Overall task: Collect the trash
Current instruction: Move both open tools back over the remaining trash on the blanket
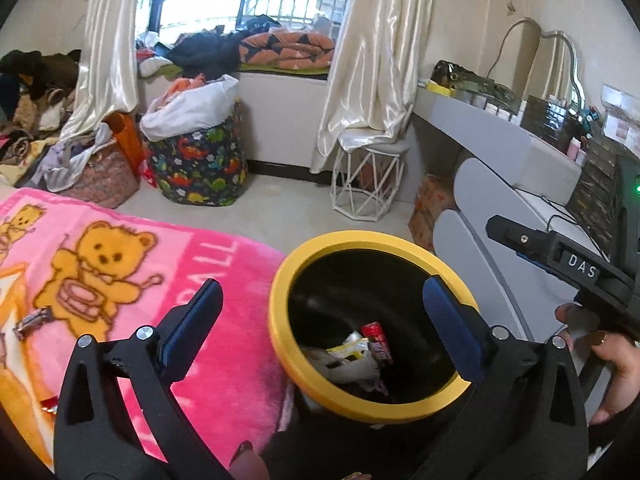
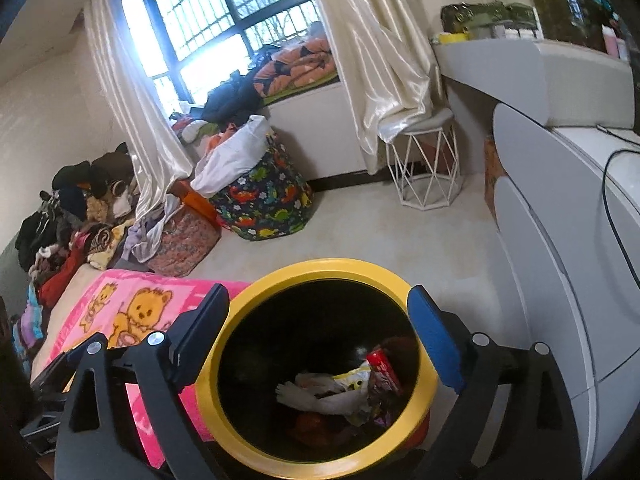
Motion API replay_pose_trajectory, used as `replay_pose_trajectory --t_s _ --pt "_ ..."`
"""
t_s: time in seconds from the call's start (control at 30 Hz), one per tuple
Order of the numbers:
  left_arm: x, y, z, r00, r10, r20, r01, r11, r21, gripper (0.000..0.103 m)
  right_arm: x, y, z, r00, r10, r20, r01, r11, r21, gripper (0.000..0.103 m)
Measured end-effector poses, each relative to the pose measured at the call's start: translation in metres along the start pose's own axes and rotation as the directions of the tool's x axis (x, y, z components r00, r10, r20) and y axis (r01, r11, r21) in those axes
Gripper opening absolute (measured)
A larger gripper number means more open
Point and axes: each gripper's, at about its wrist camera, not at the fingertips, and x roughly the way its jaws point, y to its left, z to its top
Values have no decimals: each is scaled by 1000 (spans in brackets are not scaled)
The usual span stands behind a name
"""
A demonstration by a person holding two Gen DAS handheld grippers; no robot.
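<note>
Both tools, left (image 1: 322, 316) and right (image 2: 318, 334), gape empty over the yellow-rimmed bin (image 1: 280, 280); next, the wrapper (image 1: 34, 322) at left on the pink blanket (image 1: 224, 352).

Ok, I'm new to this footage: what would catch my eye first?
The yellow-rimmed black bin sits front and centre, with wrappers lying at its bottom. Left of it spreads a bright pink bear-print blanket. Both the left gripper and the right gripper hang open and empty over the bin.
</note>
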Motion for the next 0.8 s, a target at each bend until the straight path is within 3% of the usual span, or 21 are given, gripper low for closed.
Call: replay_pose_trajectory --t_s 0.43,0.8 --pt "-32 45 3 995 68 77 -66 998 -22 92 -6 37 -1 997 76 1 -76 996 -40 90" --pt "-44 91 0 987 135 83 -128 988 -89 92 -4 86 -12 989 148 -29 -151 981 -123 91"
